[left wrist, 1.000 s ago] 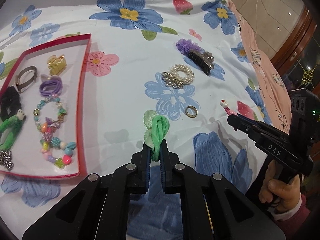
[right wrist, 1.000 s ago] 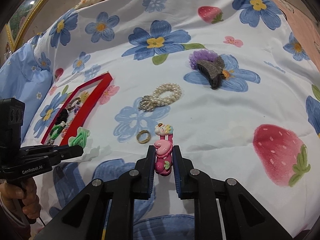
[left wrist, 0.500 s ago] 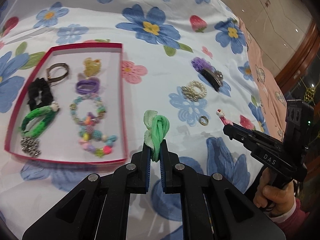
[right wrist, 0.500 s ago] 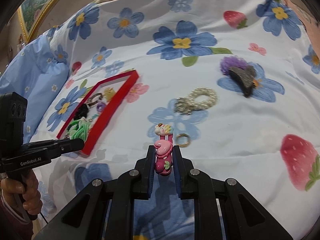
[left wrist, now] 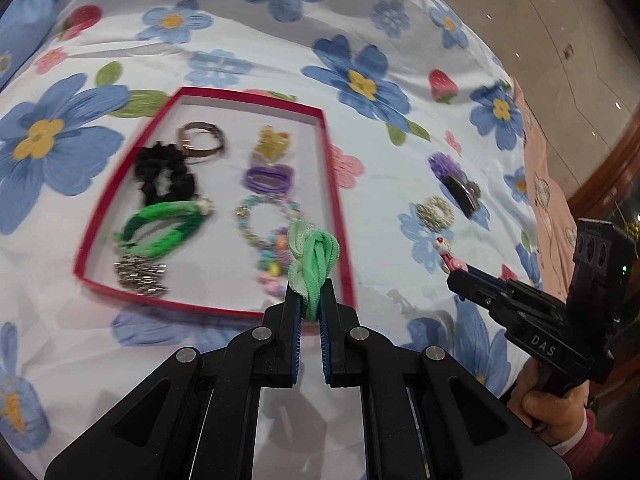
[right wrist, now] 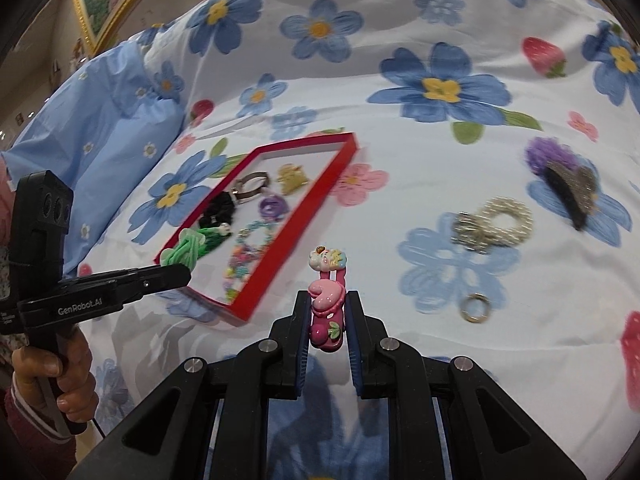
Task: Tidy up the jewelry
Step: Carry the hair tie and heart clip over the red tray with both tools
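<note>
My left gripper (left wrist: 310, 304) is shut on a green knotted hair tie (left wrist: 314, 260), held over the near right corner of the red-rimmed tray (left wrist: 338, 216). Lying in the tray are a black scrunchie (left wrist: 164, 178), a green twisted band (left wrist: 160, 228), a purple tie (left wrist: 268, 178), a yellow clip (left wrist: 270, 146) and a beaded bracelet (left wrist: 260, 216). My right gripper (right wrist: 327, 316) is shut on a pink heart hair clip (right wrist: 326, 300), just right of the tray (right wrist: 304, 208). The green hair tie (right wrist: 182, 250) also shows in the right wrist view.
On the flowered bedspread to the right lie a pearl bracelet (right wrist: 494, 226), a gold ring (right wrist: 475, 308) and a dark claw clip on a purple scrunchie (right wrist: 568, 188). A blue pillow (right wrist: 108, 120) lies left of the tray. The floor (left wrist: 540, 12) begins past the bed's right edge.
Both grippers have swept left toward the tray with their items still gripped. The tray now sits right in front of the left gripper and closer to the right one.
</note>
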Action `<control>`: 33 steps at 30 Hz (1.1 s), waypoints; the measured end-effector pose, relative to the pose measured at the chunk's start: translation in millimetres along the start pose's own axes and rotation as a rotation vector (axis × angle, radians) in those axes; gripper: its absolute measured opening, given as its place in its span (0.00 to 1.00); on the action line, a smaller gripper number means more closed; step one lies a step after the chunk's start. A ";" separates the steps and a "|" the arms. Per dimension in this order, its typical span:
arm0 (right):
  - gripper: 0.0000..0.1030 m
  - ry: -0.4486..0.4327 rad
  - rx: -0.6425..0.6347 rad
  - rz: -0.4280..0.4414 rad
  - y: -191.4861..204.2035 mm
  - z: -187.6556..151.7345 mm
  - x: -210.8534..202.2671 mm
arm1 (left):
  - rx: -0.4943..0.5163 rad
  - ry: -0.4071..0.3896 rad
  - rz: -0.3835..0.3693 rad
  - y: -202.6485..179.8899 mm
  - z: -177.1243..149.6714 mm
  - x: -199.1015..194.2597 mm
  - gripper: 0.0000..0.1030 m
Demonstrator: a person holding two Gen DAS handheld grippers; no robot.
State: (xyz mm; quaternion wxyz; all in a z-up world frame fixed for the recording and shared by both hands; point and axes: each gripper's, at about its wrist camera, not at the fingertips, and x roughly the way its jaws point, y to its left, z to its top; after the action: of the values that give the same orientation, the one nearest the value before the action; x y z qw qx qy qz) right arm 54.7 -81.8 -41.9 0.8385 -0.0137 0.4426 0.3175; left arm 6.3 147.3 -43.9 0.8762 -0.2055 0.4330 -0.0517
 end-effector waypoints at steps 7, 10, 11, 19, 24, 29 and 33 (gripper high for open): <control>0.16 0.009 -0.044 0.052 28.9 13.8 16.3 | -0.044 -0.027 0.031 29.1 4.5 -13.2 0.07; 0.16 0.014 -0.060 0.067 39.1 21.3 26.0 | -0.062 -0.033 0.041 40.0 6.2 -15.7 0.07; 0.16 0.017 -0.061 0.072 41.1 23.3 29.4 | -0.067 -0.034 0.043 43.4 7.1 -16.0 0.07; 0.16 0.036 -0.068 0.109 56.4 39.8 55.8 | -0.091 -0.025 0.070 64.5 17.1 -8.8 0.07; 0.16 0.063 -0.080 0.118 66.1 46.7 78.5 | -0.103 0.000 0.086 78.0 26.3 7.4 0.07; 0.16 0.094 -0.089 0.113 71.0 51.1 99.9 | -0.108 0.016 0.097 87.0 31.2 19.1 0.07; 0.16 0.123 -0.098 0.101 71.1 52.4 116.7 | -0.115 0.027 0.099 92.4 33.7 26.3 0.07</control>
State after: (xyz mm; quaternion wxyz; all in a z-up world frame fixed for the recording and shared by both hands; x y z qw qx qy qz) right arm 101.9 51.6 -79.3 0.7910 -0.0515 0.4772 0.3794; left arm 40.8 234.9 -82.4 0.8586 -0.2329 0.4565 0.0140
